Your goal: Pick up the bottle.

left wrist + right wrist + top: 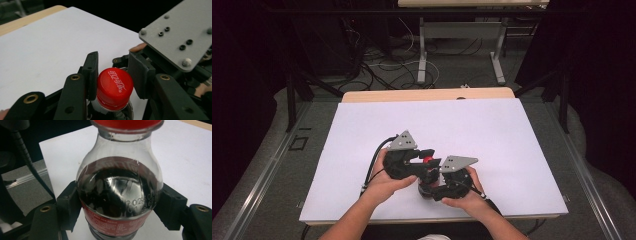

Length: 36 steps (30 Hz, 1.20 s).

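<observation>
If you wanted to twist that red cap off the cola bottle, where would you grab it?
Grip the red cap on its ribbed side wall, coming from above with one pad on each opposite side. It is round and upright, so only the rim gives purchase. The right gripper already clamps the bottle body to steady it.

Both forearms enter from the near edge and converge at the near centre of the table, the left hand [384, 182] and right hand [467, 197] each wrapped around its tool. The left gripper [424, 159] points right with its jaws drawn in. The right gripper [431, 192] points left, just nearer, jaws clamped.
</observation>
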Each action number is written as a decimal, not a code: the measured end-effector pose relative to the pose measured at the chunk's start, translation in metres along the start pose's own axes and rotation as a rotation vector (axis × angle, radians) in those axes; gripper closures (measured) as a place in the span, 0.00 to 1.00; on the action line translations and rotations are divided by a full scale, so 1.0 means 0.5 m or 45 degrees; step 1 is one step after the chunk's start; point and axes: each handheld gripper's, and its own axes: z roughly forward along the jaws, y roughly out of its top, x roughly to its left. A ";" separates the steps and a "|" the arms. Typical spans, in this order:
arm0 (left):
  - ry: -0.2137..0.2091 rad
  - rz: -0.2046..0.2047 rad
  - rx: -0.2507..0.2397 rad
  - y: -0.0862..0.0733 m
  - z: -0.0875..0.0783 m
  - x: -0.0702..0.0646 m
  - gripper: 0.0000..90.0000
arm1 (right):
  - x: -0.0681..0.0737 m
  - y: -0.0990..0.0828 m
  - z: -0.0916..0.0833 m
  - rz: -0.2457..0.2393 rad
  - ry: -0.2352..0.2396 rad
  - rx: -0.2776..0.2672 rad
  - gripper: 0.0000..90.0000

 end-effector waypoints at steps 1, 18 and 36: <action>0.062 -0.009 -0.006 0.001 0.001 -0.011 0.68 | 0.001 0.000 0.001 -0.001 -0.015 -0.015 0.33; -0.004 -0.034 0.006 0.019 -0.026 0.001 0.53 | -0.004 0.003 -0.010 0.013 -0.035 -0.023 0.33; -0.083 0.034 0.020 0.008 -0.004 0.007 0.68 | 0.003 0.002 -0.003 -0.012 0.005 -0.012 0.33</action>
